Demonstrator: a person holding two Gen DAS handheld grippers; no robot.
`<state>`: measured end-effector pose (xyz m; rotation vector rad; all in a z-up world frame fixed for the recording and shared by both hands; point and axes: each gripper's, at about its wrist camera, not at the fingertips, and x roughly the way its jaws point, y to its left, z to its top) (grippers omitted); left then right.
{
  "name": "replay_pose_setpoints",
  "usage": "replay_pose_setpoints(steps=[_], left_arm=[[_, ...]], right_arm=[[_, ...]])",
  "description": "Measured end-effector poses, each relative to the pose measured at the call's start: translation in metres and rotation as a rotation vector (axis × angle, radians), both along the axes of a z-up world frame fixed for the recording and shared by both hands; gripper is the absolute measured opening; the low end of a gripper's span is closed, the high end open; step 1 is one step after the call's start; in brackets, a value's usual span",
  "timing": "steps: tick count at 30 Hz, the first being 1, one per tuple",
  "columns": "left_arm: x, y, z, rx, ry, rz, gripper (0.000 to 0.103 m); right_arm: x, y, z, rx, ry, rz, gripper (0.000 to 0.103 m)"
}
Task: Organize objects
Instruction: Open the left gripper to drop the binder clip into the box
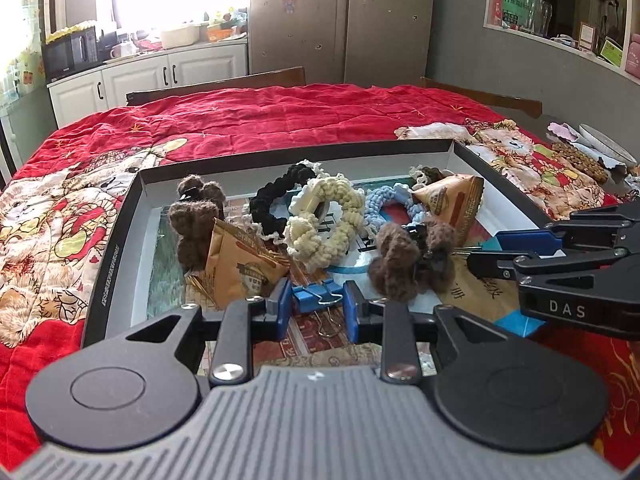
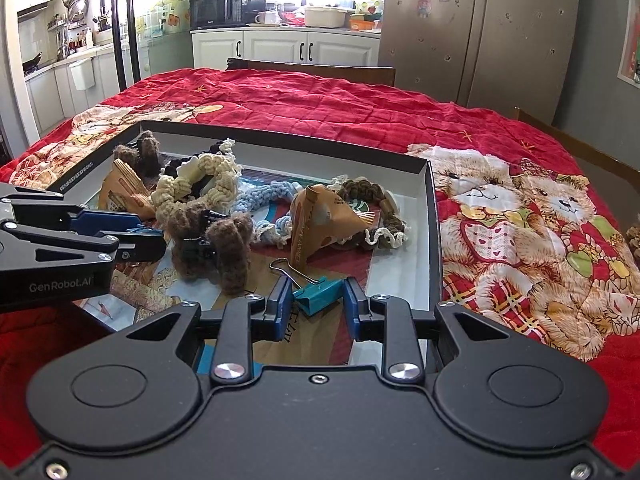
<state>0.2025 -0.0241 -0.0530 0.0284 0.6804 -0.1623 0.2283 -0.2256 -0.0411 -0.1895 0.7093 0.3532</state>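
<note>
A shallow black-rimmed tray [image 1: 108,256] [image 2: 434,240] lies on the red quilt. It holds knitted scrunchies, brown fuzzy hair clips and triangular orange snack packets. My left gripper [image 1: 316,310] is shut on a blue binder clip [image 1: 316,296] low over the tray's near edge, with the clip's wire handle hanging toward me. My right gripper [image 2: 316,306] is shut on a teal binder clip [image 2: 318,298], tilted, with its wire handle pointing up and left. Each gripper shows in the other's view: the right gripper [image 1: 476,254] enters from the right, the left gripper [image 2: 150,234] from the left.
In the tray lie a cream scrunchie [image 1: 320,220], a black one [image 1: 276,196], a light blue one [image 1: 384,204] and a brown one [image 2: 372,200]. Teddy-bear print covers the quilt [image 2: 520,220]. A plate [image 1: 608,144] sits far right. Wooden chair backs [image 1: 216,84] stand behind the table.
</note>
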Motion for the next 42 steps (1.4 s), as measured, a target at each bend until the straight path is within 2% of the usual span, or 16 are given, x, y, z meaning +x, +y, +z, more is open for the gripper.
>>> replay_pose_setpoints(steps=[2,4,7,9,15,24,31,36,42], left_arm=[[0.0,0.0,0.0,0.002,-0.001,0.0,0.038],[0.0,0.0,0.0,0.001,-0.001,0.0,0.047],[-0.001,0.0,0.0,0.0,-0.003,-0.002,0.049],[-0.003,0.0,0.001,-0.002,-0.007,-0.002,0.05],[-0.011,-0.003,0.008,0.002,-0.035,-0.01,0.059],[-0.033,-0.005,0.032,-0.012,-0.091,-0.021,0.07],[-0.056,0.004,0.054,-0.023,-0.127,0.009,0.081],[-0.073,0.013,0.067,-0.033,-0.146,0.02,0.085],[-0.095,0.021,0.077,-0.03,-0.164,0.031,0.088]], right_arm=[[0.0,0.0,0.0,0.0,0.0,0.0,0.027],[0.0,0.0,0.0,-0.001,-0.001,0.001,0.027],[0.0,0.0,0.001,0.001,-0.002,0.001,0.031],[0.0,-0.001,0.002,0.004,-0.005,0.0,0.037],[-0.006,-0.003,0.006,0.014,-0.027,-0.002,0.042],[-0.03,-0.01,0.034,0.053,-0.102,-0.008,0.046],[-0.06,-0.013,0.06,0.096,-0.159,0.013,0.049],[-0.084,-0.015,0.076,0.134,-0.18,0.031,0.053],[-0.106,-0.014,0.088,0.133,-0.2,0.047,0.056]])
